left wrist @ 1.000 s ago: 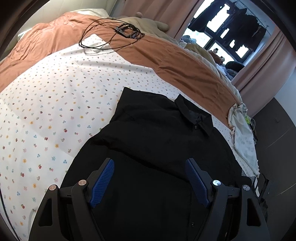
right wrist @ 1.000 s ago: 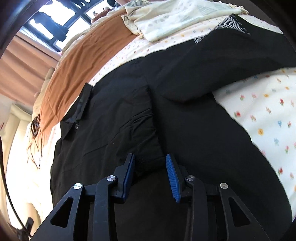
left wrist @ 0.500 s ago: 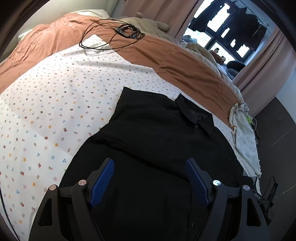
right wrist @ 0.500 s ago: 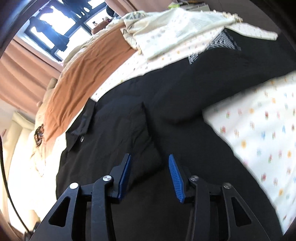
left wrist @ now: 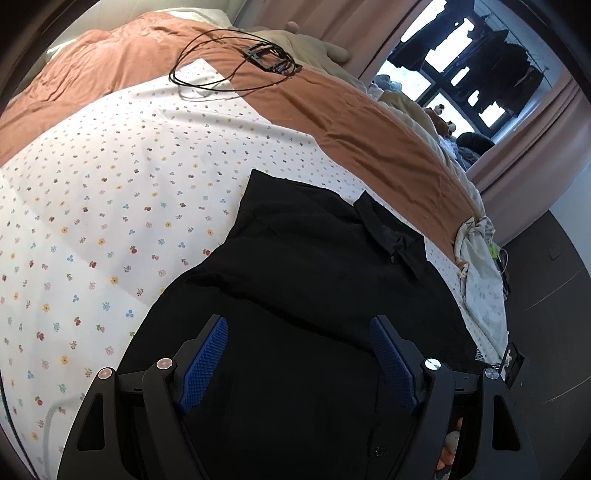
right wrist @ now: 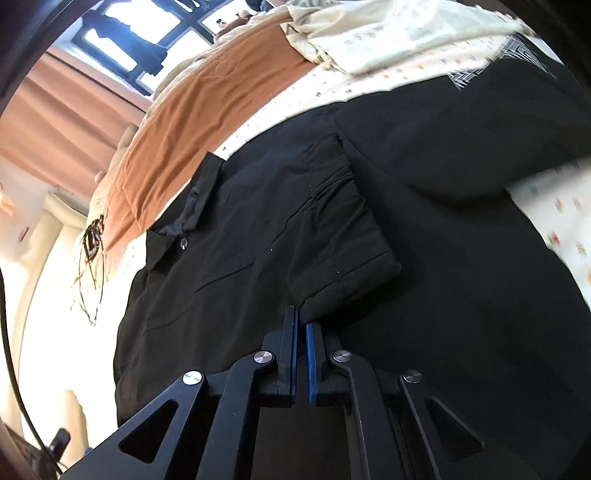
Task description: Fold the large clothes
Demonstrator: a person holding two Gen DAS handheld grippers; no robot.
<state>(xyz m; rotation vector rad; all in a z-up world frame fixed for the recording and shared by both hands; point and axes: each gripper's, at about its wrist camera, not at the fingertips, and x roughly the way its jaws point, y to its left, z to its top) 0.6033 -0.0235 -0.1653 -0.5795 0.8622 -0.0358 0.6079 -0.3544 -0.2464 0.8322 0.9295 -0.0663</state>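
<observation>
A black collared shirt [left wrist: 314,258] lies front up on a flowered bed sheet [left wrist: 110,184], its collar [left wrist: 388,229] toward the orange blanket. My left gripper [left wrist: 299,325] hovers open above the shirt's lower body with nothing between its blue pads [left wrist: 207,354]. In the right wrist view the same shirt [right wrist: 229,266] shows its short sleeve [right wrist: 343,229] folded in over the chest. My right gripper [right wrist: 301,321] is shut, and the lower corner of the sleeve's hem runs into its fingertips.
An orange blanket [left wrist: 332,110] crosses the bed behind the shirt, with a black coiled cable [left wrist: 229,70] on it. A second black cloth with a white geometric print [right wrist: 509,59] and a cream cloth [right wrist: 388,33] lie beside the shirt. The bed edge and dark floor [left wrist: 546,295] are at the right.
The right gripper's jaws closed from a hand-wide gap to shut at the sleeve's hem corner, and it shifted a little to the sleeve's left. The left gripper stayed put and open.
</observation>
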